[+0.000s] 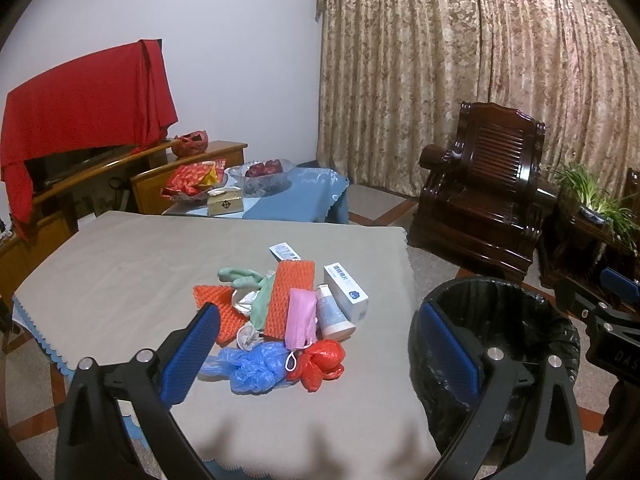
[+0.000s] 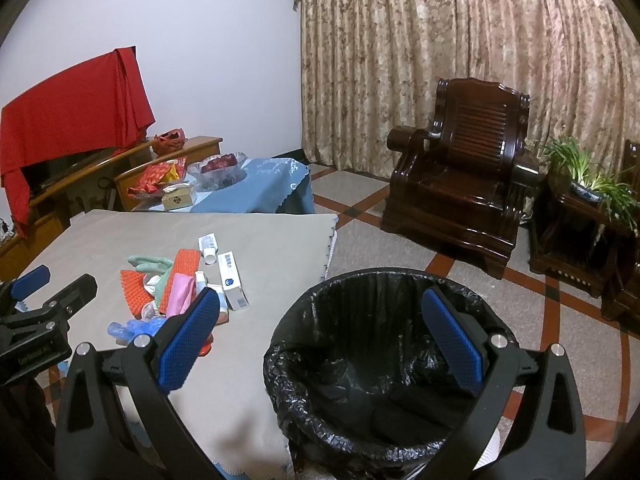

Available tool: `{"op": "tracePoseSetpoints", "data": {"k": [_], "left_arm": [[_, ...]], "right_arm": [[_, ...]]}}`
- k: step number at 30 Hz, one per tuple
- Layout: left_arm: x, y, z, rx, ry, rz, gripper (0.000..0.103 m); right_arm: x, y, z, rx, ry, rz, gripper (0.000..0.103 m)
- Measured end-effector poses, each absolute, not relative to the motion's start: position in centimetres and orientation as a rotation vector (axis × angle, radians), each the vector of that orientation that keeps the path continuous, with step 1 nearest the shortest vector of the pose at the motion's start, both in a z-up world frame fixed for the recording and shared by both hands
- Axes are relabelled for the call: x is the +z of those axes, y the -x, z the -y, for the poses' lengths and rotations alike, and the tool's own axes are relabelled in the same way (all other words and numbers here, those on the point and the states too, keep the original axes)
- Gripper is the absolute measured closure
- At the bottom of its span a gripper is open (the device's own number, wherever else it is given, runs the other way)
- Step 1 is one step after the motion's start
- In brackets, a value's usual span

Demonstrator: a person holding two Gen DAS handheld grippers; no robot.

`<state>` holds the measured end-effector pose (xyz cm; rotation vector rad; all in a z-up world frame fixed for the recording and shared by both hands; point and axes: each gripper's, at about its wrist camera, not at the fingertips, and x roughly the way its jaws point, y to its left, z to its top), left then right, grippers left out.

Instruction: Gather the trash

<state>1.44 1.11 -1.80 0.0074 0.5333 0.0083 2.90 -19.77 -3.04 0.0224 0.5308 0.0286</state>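
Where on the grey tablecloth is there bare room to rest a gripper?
Bare cloth runs from the trash pile to the table's left and far edges, and along the near edge. The crowded part is that pile, right of centre nearest the bin.

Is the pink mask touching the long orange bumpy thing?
Touching. In the left wrist view the pink mask lies against and partly over the right edge of the long orange bumpy pad, with no tablecloth showing between them.
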Motion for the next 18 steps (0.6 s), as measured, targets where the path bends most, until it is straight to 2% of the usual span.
{"op": "tracePoseSetpoints", "data": {"k": [18], "left_arm": [[-4.6,-5.9,-4.9,0.088,-0.017,-0.543,0.006]], "right_arm": [[-5.1,-10.5,16.3,0.122,0.01,-0.587,0.005]]}}
